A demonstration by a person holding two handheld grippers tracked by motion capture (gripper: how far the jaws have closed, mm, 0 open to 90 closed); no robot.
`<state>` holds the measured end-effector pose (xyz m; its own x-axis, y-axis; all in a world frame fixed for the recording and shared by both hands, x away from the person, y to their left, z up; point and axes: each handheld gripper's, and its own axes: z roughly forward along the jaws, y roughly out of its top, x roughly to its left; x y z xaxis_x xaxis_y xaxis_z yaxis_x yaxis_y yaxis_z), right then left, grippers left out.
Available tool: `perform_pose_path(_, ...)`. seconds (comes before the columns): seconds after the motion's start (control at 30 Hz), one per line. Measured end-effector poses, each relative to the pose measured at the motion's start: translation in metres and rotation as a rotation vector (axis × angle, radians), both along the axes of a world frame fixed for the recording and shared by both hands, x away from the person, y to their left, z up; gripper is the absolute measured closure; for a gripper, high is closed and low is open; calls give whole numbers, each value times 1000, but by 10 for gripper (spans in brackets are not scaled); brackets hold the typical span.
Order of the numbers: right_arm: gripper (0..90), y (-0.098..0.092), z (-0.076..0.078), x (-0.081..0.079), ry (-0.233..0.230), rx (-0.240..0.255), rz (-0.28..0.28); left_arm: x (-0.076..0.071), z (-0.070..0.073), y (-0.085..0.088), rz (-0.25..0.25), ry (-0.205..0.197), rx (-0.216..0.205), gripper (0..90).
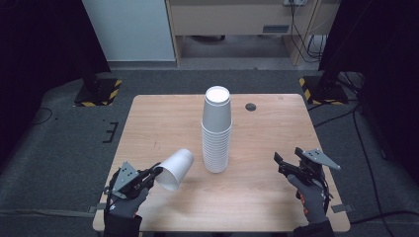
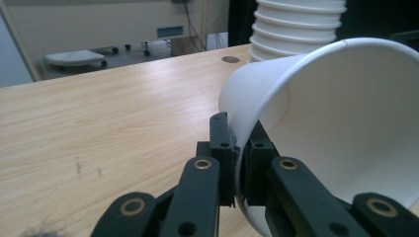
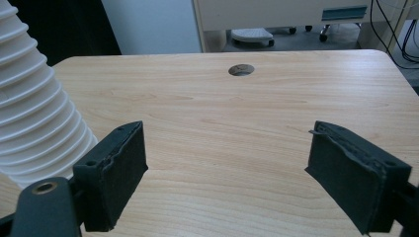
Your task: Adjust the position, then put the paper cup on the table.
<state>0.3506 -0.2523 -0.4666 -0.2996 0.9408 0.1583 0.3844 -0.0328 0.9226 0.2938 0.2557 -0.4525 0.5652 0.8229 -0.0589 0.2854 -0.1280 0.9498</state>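
A tall stack of white paper cups (image 1: 216,129) stands upside down in the middle of the wooden table (image 1: 158,123). My left gripper (image 1: 154,172) is shut on the rim of a single white cup (image 1: 176,169), held tilted with its mouth toward me, just left of the stack. In the left gripper view the jaws pinch the cup's (image 2: 341,133) wall, and the stack (image 2: 296,24) rises behind it. My right gripper (image 1: 286,162) stands open near the table's front right. In the right gripper view its pads (image 3: 116,173) are wide apart over bare wood, the stack (image 3: 34,118) at left.
A round cable hole (image 1: 250,106) lies in the table's far right part. Two stand bases with yellow-black tape (image 1: 99,92) sit on the floor beyond the far corners. A cabinet (image 1: 237,19) stands behind the table.
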Motion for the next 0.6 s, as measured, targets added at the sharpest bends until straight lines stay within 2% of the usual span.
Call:
perform_pose_path(0.27,150,-1,-1,1,6,-5,2,4,2,10,80,35,2,853)
perform_pose_path(0.4,149,0,-1,1,9,-3,-1,8,3,16,95,70,5,853)
perform_pose_path(0.6,149,-1,-1,1,7,-9,2,10,5,24,115,85,16,854)
